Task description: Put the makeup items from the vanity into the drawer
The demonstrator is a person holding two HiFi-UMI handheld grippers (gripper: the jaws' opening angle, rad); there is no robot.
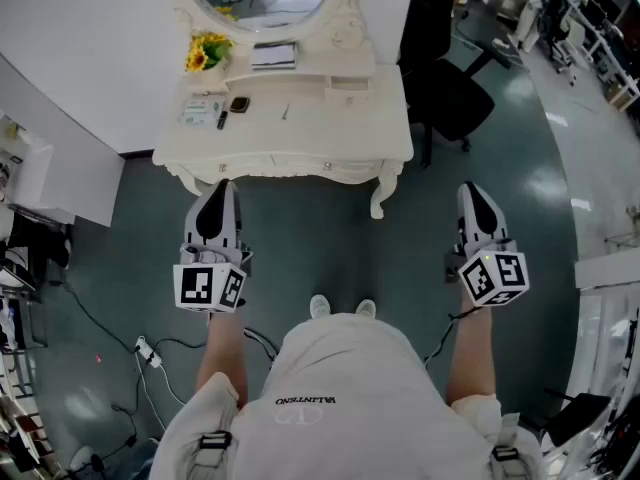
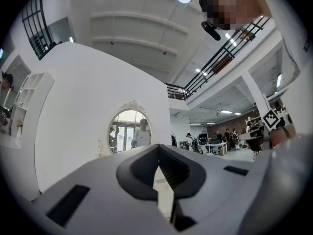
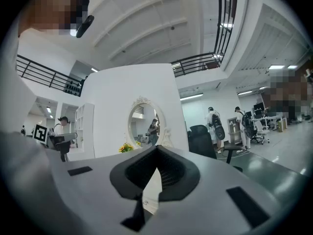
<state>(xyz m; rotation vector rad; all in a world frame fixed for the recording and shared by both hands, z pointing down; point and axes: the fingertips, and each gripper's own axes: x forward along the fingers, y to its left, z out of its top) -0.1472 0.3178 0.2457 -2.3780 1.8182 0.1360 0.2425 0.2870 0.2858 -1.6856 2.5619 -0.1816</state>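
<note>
Evidently, the left gripper [image 1: 222,190] and right gripper [image 1: 472,192] are held closed and empty, well apart from the vanity [image 1: 330,128], since the makeup items [image 1: 238,104] on its top are not yet approached.

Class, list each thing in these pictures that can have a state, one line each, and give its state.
Left hand-held gripper: shut, empty.
Right hand-held gripper: shut, empty.
Vanity front drawers: closed.
Makeup items: lying on the vanity top.

Cream-white surface [image 1: 300,133], yellow flowers [image 1: 205,52], dark teal floor [image 1: 340,248], black chair [image 1: 455,98]. Left hand-held gripper [image 1: 221,186] and right hand-held gripper [image 1: 469,189]: white and black, with black-and-white square markers.
</note>
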